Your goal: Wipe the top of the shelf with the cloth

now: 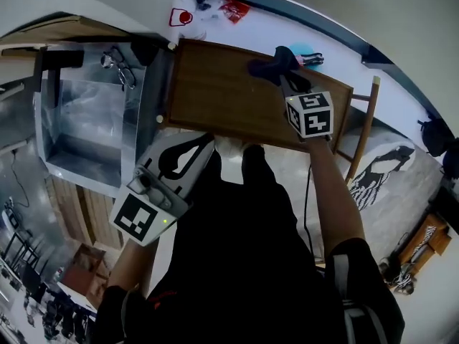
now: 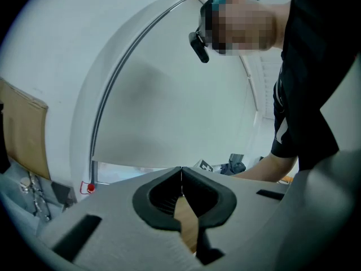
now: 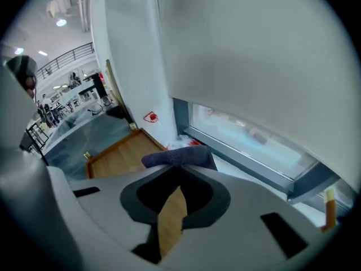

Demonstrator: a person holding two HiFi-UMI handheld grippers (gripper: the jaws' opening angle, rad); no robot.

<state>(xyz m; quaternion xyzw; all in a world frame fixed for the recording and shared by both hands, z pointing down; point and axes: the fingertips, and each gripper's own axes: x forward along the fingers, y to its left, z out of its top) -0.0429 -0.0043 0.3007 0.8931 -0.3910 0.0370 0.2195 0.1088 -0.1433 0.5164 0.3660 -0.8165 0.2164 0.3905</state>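
Brown wood, bare and level: the shelf top [image 1: 229, 95] lies straight ahead of the person, with a steel cabinet [image 1: 86, 120] just beside it on the left. The cloth [image 1: 267, 67], dark blue-grey, sits over the far right part of the wood, pinched at the tips of the right claw [image 1: 285, 77]. The right gripper view confirms it: jaws closed on a fold of the cloth [image 3: 179, 157], the rest bunched ahead of the tips, little of it spread flat. Cannot tell whether it presses on the wood or rides just above. The left claw [image 1: 206, 143] hangs low near the body, off the shelf. Its own view shows the jaws together with nothing between them.

Judgement: this is the wiping step, with the cloth at one far corner and the left and near stretches ahead of it. To do it well:
- Drop the right claw until the cloth, not the plastic tips, bears on the wood.
- Tilt it so the bunch flattens into a wider pad.
- Draw long overlapping passes right to left, working from the far edge to the near one.
- Keep the pinch firm so drag does not pull the fold free.
- Keep the left claw clear of the stroke.
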